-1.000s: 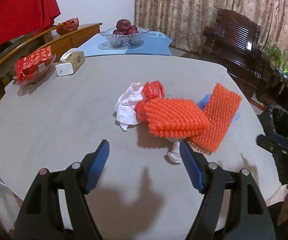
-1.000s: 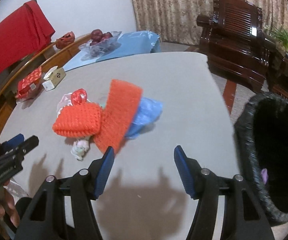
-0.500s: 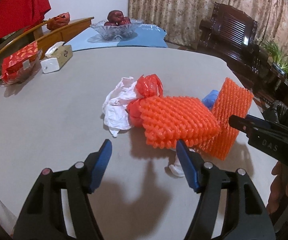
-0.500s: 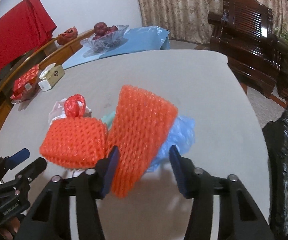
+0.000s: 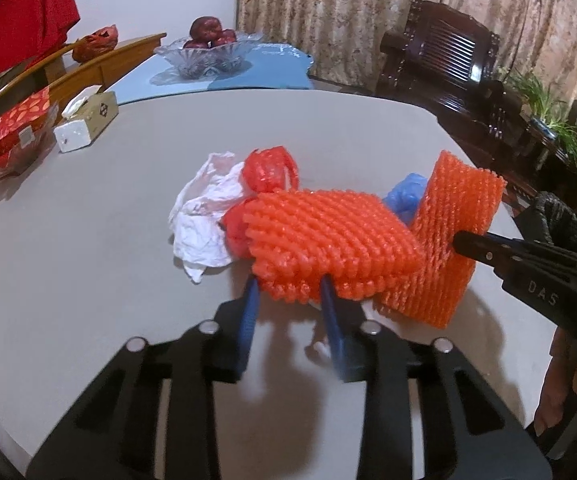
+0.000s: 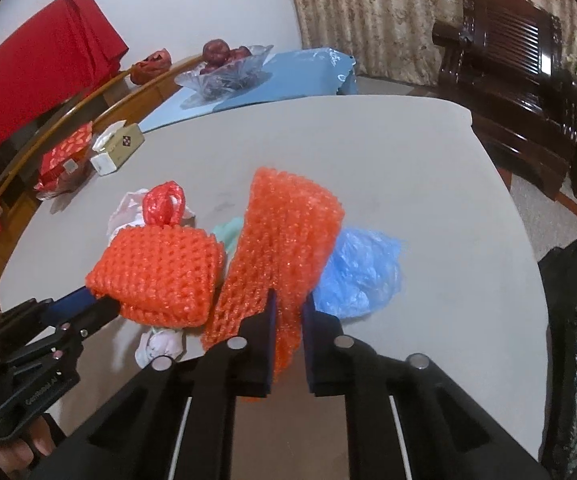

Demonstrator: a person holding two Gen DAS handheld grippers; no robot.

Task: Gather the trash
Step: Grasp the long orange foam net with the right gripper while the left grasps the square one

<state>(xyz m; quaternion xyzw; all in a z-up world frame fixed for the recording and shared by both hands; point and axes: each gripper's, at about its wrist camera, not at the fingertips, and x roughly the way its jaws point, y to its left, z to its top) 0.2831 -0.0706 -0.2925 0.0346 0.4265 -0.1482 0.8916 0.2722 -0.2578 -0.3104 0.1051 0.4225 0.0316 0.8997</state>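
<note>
Two orange foam nets lie in a trash pile on the grey table (image 5: 88,264). My left gripper (image 5: 290,292) is shut on the near edge of the left folded net (image 5: 324,240), also seen in the right wrist view (image 6: 160,276). My right gripper (image 6: 288,312) is shut on the lower edge of the taller net (image 6: 284,240), which stands up at the right in the left wrist view (image 5: 448,240). A red plastic bag (image 5: 270,170), white paper (image 5: 204,216) and a blue plastic bag (image 6: 360,268) lie around them.
A black-lined trash bin (image 6: 572,320) stands off the table's right edge. A tissue box (image 5: 86,122), a red packet (image 5: 12,136) and a glass fruit bowl (image 5: 208,54) sit at the far left. A small crumpled wad (image 6: 160,344) lies under the nets.
Both grippers moved forward to the pile and closed, the left on the folded net, the right on the taller net, which now stands lifted.
</note>
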